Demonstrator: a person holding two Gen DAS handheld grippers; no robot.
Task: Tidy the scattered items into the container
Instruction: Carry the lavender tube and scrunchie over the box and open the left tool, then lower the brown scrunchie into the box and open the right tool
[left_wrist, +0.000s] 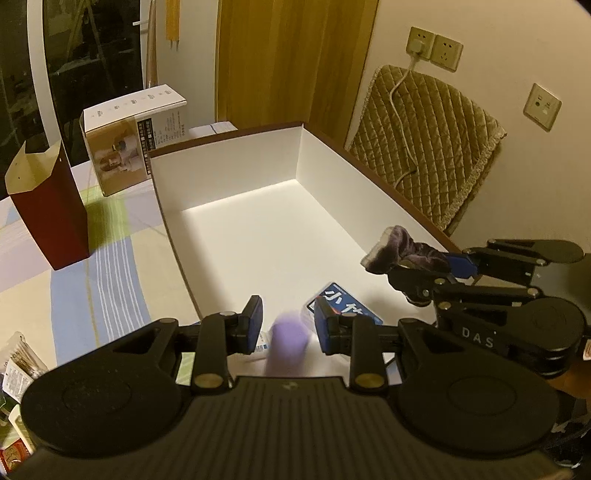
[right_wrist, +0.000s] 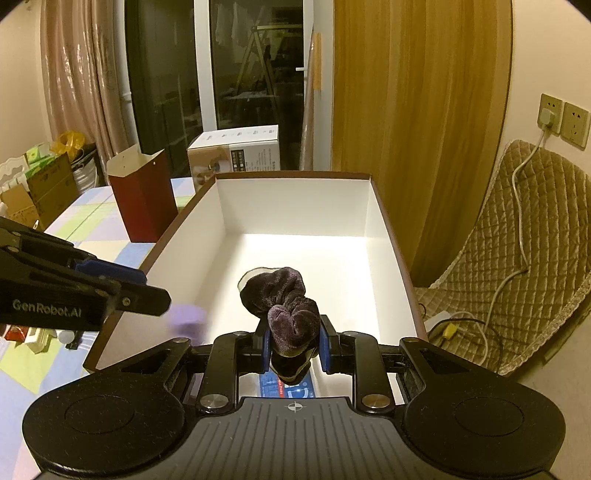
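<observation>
The sock (right_wrist: 286, 295), dark purple velvety fabric bunched into a lump, runs lengthwise forward from the right gripper (right_wrist: 293, 349), its cuff end pointing toward the far wall of the box (right_wrist: 295, 203); it hangs above the box floor, clamped between the blue pads. A blurred lilac object (left_wrist: 288, 341) sits in the gap of the left gripper (left_wrist: 286, 323) over the box's near end, pads apart and not touching it. A blue packet (left_wrist: 347, 304) lies on the box floor under both grippers
</observation>
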